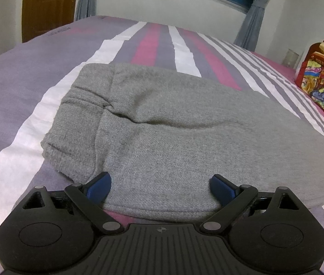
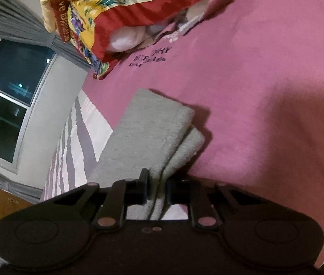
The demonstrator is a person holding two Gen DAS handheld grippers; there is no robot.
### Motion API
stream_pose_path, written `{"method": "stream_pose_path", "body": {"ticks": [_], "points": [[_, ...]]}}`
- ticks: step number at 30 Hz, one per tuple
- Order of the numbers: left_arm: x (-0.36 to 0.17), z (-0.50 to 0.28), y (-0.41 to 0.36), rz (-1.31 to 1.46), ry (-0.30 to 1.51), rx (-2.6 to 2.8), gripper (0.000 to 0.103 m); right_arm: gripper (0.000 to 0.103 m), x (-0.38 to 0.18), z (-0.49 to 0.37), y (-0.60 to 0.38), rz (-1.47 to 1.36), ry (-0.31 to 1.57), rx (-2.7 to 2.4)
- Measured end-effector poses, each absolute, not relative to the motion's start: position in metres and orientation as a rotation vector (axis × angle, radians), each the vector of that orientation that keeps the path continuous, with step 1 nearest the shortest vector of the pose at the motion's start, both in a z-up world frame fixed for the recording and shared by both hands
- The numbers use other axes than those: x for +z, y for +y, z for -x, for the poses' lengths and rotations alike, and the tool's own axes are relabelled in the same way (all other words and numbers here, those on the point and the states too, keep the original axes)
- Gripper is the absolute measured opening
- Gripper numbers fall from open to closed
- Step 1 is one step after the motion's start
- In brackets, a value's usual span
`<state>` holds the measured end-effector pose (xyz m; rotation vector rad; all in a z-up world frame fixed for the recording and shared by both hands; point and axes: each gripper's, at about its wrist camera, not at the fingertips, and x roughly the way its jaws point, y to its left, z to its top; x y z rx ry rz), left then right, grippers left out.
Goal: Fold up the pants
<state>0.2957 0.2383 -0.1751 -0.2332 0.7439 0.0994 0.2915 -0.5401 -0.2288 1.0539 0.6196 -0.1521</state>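
Observation:
Grey sweatpants (image 1: 162,123) lie folded on the striped bed, the waistband end at the left. My left gripper (image 1: 160,186) is open, its blue pads (image 1: 100,186) spread over the near edge of the pants, holding nothing. In the right wrist view, my right gripper (image 2: 158,190) is shut on a doubled layer of the grey pants (image 2: 152,135) and holds it lifted above the pink sheet, the view tilted sideways.
The bed sheet (image 1: 148,43) has pink, grey and white stripes. A colourful red and yellow blanket (image 1: 322,78) lies at the right edge; it also shows in the right wrist view (image 2: 116,11). A window (image 2: 8,87), curtains and a wooden door (image 1: 47,6) stand behind.

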Motion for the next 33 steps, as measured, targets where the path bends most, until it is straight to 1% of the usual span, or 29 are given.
{"method": "stream_pose_path", "body": {"ticks": [3,5,7,9,11,14,15,16,17,21,24,25,26,27,29,30,33], "points": [[-0.175,-0.296,0.239,0.234,0.743,0.096,0.093,0.021,-0.229,-0.290,-0.540,-1.072,0.603,-0.135],[-0.175,-0.296,0.239,0.233,0.742,0.092,0.093,0.021,-0.229,-0.291,-0.540,-1.074,0.605,-0.137],[-0.175,-0.295,0.240,0.233,0.741,0.089,0.093,0.019,-0.228,-0.293,-0.537,-1.054,0.615,-0.148],[-0.166,-0.290,0.240,0.231,0.722,0.095,0.093,0.019,-0.228,-0.294,-0.538,-1.061,0.616,-0.153],[-0.155,-0.270,0.249,0.295,0.632,0.086,0.093,0.019,-0.228,-0.293,-0.539,-1.079,0.619,-0.153],[-0.160,-0.252,0.272,0.447,0.620,0.104,0.090,0.019,-0.228,-0.294,-0.541,-1.077,0.628,-0.144],[-0.165,-0.248,0.279,0.480,0.629,0.114,0.078,0.019,-0.229,-0.294,-0.541,-1.080,0.626,-0.143],[-0.168,-0.246,0.285,0.509,0.632,0.125,0.065,0.019,-0.230,-0.294,-0.541,-1.081,0.623,-0.143],[-0.171,-0.243,0.290,0.545,0.617,0.139,0.062,0.019,-0.231,-0.294,-0.540,-1.080,0.621,-0.145],[-0.175,-0.240,0.310,0.676,0.515,0.166,0.061,0.019,-0.231,-0.294,-0.538,-1.077,0.619,-0.147],[-0.179,-0.254,0.319,0.706,0.514,0.168,0.061,0.019,-0.231,-0.293,-0.540,-1.079,0.621,-0.143],[-0.180,-0.260,0.322,0.713,0.526,0.180,0.053,0.019,-0.231,-0.293,-0.540,-1.079,0.621,-0.142],[-0.177,-0.263,0.323,0.704,0.527,0.201,0.040,0.019,-0.232,-0.293,-0.540,-1.081,0.620,-0.142],[-0.168,-0.266,0.322,0.666,0.513,0.200,0.018,0.019,-0.232,-0.293,-0.540,-1.083,0.619,-0.142],[-0.155,-0.267,0.317,0.627,0.474,0.177,0.018,0.019,-0.232,-0.293,-0.540,-1.080,0.618,-0.142],[-0.150,-0.272,0.315,0.608,0.486,0.163,0.018,0.019,-0.232,-0.293,-0.540,-1.078,0.617,-0.141],[-0.162,-0.296,0.317,0.632,0.634,0.114,0.018,0.019,-0.233,-0.293,-0.539,-1.074,0.613,-0.144]]}}
